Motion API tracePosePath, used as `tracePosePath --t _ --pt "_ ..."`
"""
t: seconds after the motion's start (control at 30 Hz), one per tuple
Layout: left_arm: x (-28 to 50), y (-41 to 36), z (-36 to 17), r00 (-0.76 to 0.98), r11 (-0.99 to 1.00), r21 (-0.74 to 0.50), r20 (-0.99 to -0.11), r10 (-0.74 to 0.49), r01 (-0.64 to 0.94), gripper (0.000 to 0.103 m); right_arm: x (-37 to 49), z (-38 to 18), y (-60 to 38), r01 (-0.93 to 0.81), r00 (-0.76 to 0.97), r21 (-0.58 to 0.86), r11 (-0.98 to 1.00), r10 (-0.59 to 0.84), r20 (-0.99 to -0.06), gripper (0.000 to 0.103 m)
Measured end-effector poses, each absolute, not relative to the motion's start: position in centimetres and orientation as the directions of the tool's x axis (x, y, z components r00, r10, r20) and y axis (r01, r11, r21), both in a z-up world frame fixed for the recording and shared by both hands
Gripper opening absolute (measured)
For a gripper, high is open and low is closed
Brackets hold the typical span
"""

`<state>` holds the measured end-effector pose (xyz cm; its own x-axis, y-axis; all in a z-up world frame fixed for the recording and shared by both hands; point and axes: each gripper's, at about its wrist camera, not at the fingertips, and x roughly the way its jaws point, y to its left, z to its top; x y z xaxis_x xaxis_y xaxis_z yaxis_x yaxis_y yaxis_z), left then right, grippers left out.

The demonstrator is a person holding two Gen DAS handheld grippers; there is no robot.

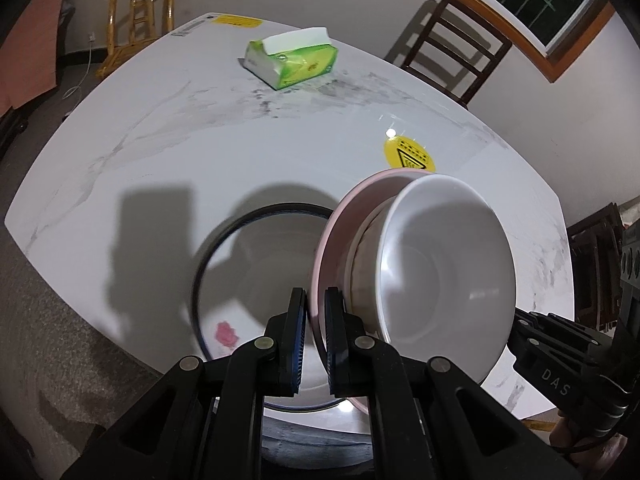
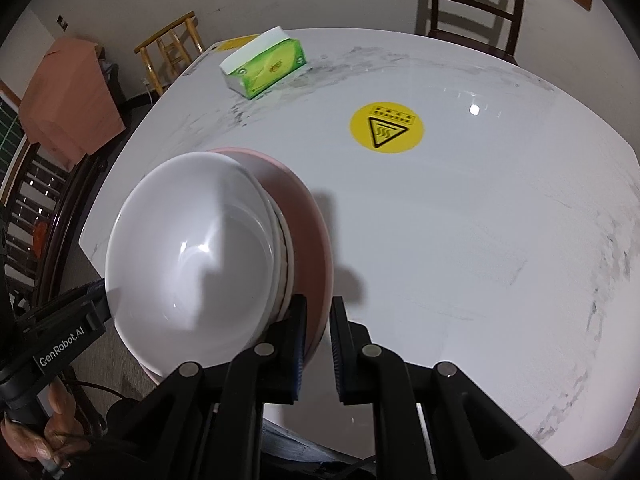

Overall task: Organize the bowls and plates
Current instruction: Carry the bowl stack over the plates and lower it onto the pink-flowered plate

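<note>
Gripping pink plate (image 1: 326,248) rim with left gripper (image 1: 316,334), jaws clamped on near edge. Pinching opposite rim of same plate with right gripper (image 2: 318,346), pads pressed on it. Carrying stacked white bowls (image 1: 444,276) on pink plate, whole stack raised above marble table (image 1: 248,148). Lying flat underneath on table: black-rimmed plate (image 1: 218,248) with pink mark. Sitting farther back: yellow warning sticker (image 2: 386,128), then green tissue pack (image 1: 294,60) near far edge.
</note>
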<state>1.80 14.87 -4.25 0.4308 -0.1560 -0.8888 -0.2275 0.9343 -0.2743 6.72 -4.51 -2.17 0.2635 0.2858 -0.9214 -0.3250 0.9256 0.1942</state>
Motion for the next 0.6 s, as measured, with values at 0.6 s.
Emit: tracePosePath --t 0.6 --pt "0.9 18.8 -5.8 0.417 0.916 -0.281 -0.897 -0.144 -0.287 0.005 6.8 -3.6 -0.3 -0.37 0.216 0.186 0.91 0.279 -0.936 0.012"
